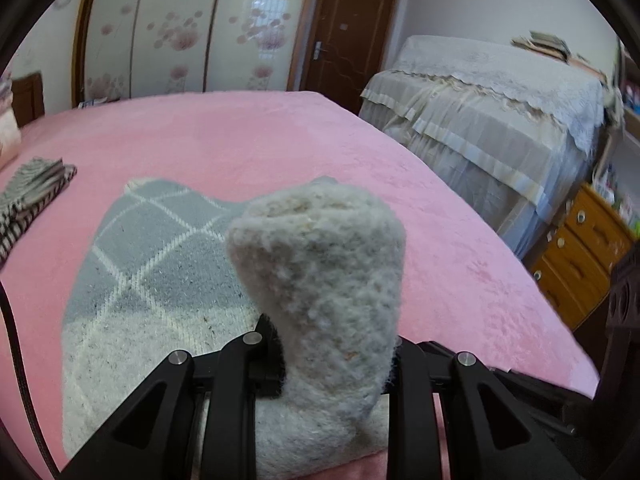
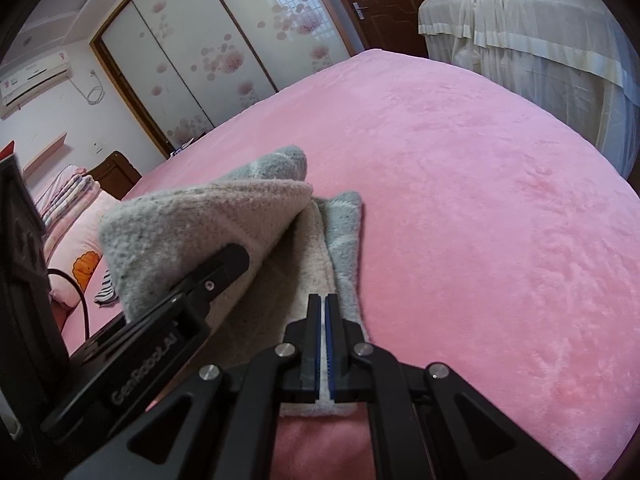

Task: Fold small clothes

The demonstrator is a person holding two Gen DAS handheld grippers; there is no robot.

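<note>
A fuzzy garment, grey with a white diamond pattern (image 1: 160, 248) and a cream inner side, lies on the pink bed (image 1: 280, 140). My left gripper (image 1: 332, 360) is shut on a thick fold of it (image 1: 320, 272), which stands up and hides the fingertips. The right wrist view shows this lifted fold (image 2: 208, 216) to the left, with a left finger (image 2: 224, 268) pressed against it. My right gripper (image 2: 323, 304) is shut, pads together, just over the garment's near right edge (image 2: 344, 240). I see no cloth between its pads.
A folded striped garment (image 1: 32, 192) and a pillow (image 1: 8, 136) lie at the bed's left. Lace-covered furniture (image 1: 500, 112) and wooden drawers (image 1: 580, 248) stand to the right. Pink bed surface (image 2: 480, 200) stretches ahead and right of the garment.
</note>
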